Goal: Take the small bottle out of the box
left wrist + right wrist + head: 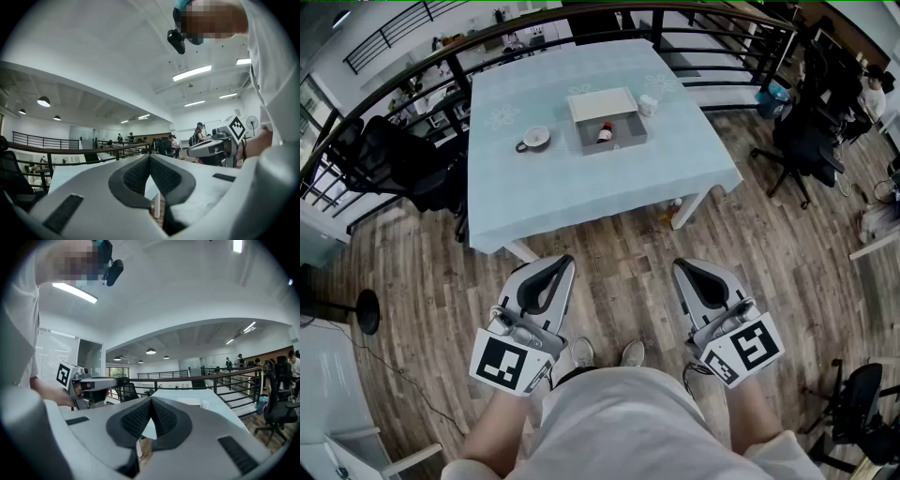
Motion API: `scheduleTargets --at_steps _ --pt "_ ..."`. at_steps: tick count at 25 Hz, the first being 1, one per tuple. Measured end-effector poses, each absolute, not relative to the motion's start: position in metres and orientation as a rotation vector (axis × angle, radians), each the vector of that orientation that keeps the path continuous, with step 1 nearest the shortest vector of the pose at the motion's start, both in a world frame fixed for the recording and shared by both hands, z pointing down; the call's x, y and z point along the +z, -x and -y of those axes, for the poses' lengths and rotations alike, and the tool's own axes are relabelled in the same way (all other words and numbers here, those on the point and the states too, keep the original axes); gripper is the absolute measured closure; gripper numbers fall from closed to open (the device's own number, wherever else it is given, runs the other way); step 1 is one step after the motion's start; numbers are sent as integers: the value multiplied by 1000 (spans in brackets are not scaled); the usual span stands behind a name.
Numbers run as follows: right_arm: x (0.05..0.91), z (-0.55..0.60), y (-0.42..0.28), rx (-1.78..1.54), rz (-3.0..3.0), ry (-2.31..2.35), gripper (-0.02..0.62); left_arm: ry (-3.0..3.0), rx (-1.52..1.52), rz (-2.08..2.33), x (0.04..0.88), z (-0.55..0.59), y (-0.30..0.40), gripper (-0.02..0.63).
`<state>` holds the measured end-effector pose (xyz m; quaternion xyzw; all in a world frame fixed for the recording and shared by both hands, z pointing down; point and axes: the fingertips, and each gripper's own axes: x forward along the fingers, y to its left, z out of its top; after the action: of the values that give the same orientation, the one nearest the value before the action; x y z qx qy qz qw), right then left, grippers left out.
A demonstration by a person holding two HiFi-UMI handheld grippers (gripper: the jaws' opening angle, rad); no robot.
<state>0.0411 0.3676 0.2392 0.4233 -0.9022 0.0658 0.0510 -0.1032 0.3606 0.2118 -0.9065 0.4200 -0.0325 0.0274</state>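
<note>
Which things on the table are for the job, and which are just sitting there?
For the job:
small bottle
box that holds it

Just lying about:
cup
small white jar
office chair

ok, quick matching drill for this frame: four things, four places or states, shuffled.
1. small bottle
2. mug
3. white cup
4. left tongs

A. left of the box
B. shut, holding nothing
C. inside the box
D. right of the box

Pairs: 1-C, 2-A, 3-D, 4-B
</note>
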Motion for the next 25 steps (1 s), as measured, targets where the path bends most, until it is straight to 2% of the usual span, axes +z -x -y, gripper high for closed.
scheduleTargets --at_steps 14,25 --pt "254 -382 -15 280 2736 -1283 574 2859 -136 -1245 229 -372 122 586" --pt "265 -381 -41 289 2741 -1236 572 2828 -124 -1356 235 -383 108 586"
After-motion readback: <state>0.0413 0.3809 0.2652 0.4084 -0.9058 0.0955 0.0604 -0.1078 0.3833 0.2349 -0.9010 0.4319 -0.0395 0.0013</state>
